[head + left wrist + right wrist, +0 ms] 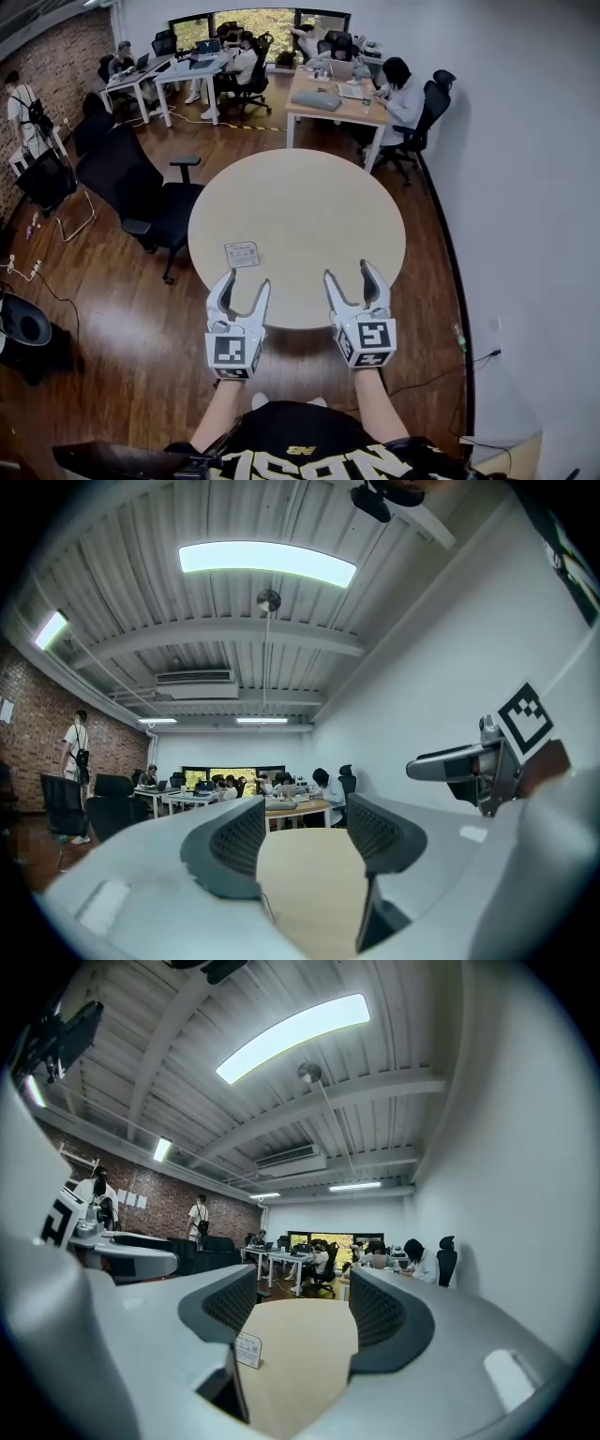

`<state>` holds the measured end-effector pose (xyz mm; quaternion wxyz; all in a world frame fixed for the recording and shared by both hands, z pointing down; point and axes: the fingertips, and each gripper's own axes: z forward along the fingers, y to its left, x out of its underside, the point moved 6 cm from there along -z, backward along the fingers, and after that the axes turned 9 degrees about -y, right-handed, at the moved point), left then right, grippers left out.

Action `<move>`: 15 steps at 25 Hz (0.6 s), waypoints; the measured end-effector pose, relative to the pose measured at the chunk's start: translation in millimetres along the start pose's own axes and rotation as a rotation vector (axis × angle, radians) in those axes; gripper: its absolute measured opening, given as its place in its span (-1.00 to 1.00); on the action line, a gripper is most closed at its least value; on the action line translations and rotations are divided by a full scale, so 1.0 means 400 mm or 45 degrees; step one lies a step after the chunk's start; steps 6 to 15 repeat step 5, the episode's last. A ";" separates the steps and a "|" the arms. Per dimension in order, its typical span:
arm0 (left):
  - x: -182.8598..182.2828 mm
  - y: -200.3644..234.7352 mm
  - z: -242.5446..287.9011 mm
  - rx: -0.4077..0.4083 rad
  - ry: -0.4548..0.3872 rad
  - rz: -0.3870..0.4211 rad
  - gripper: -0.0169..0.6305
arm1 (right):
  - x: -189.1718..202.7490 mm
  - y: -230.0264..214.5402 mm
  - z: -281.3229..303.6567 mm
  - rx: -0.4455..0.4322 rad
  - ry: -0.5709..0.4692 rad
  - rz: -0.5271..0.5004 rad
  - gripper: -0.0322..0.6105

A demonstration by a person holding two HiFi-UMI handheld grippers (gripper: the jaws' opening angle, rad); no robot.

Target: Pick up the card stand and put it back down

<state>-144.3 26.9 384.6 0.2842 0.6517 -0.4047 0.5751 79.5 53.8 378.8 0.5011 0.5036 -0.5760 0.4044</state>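
**A:** Where is the card stand?

**B:** I see the card stand (241, 254) standing on the round bench (319, 187), in the lower left of the bench top in the head view; it sits just above the left gripper (246, 281) in the frame, and nothing touches it.

**A:** And the fingers?

**B:** Both pairs stand wide apart and empty; the left gripper view shows only bare bench between its fingers (234, 841). The right gripper (350, 274) hovers at the bench's near edge; its own view shows the stand low and left through the gap, out on the bench, clear of the fingers (225, 1305).

**A:** Which stage is this?

**B:** I judge it fits two: a stand waiting to be lifted, or one already set back down; I can't tell which.

**A:** How do I handle it well?

**B:** The card looks light and easy to tip; I hold both grippers level and go slowly near it, so no finger brushes it by accident.
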 end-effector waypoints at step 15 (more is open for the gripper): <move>0.033 -0.044 -0.002 0.020 -0.020 -0.026 -0.11 | 0.016 -0.004 -0.009 -0.025 0.028 -0.007 0.06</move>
